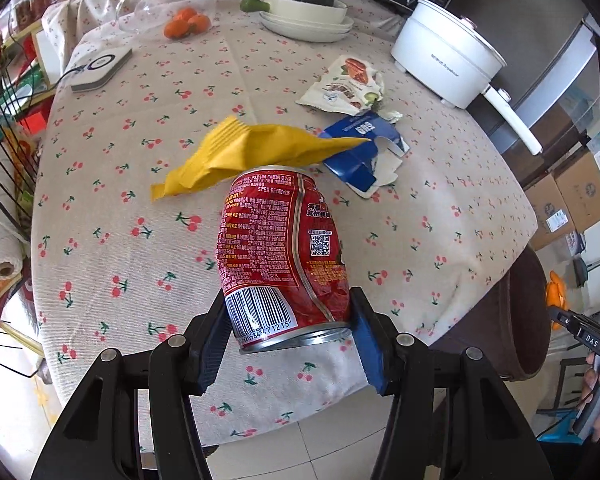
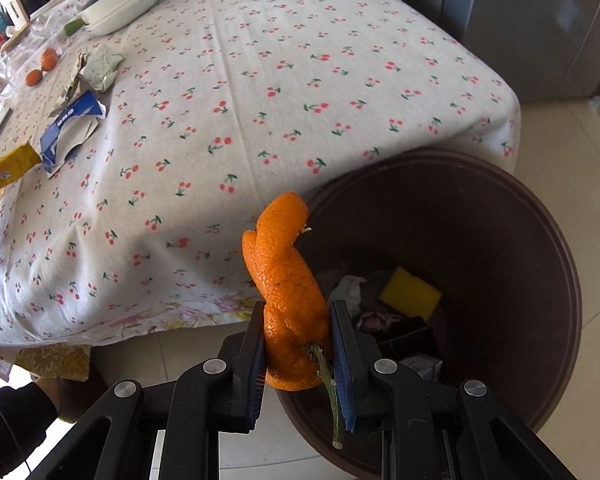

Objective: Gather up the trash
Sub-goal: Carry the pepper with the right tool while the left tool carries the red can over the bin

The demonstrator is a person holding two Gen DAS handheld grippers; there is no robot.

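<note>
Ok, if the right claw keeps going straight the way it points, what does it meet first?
Probably the trash in the brown bin: the right claw, shut on the orange peel, points into its mouth. Depth unclear.

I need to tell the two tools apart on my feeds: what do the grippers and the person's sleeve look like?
Both look alike: the left gripper and right gripper have black angular linkage arms with round silver pivot pins, and flat black jaws faced with ribbed blue pads. A dark sleeve shows at the lower left of the right wrist view. No markings are readable on either.
</note>
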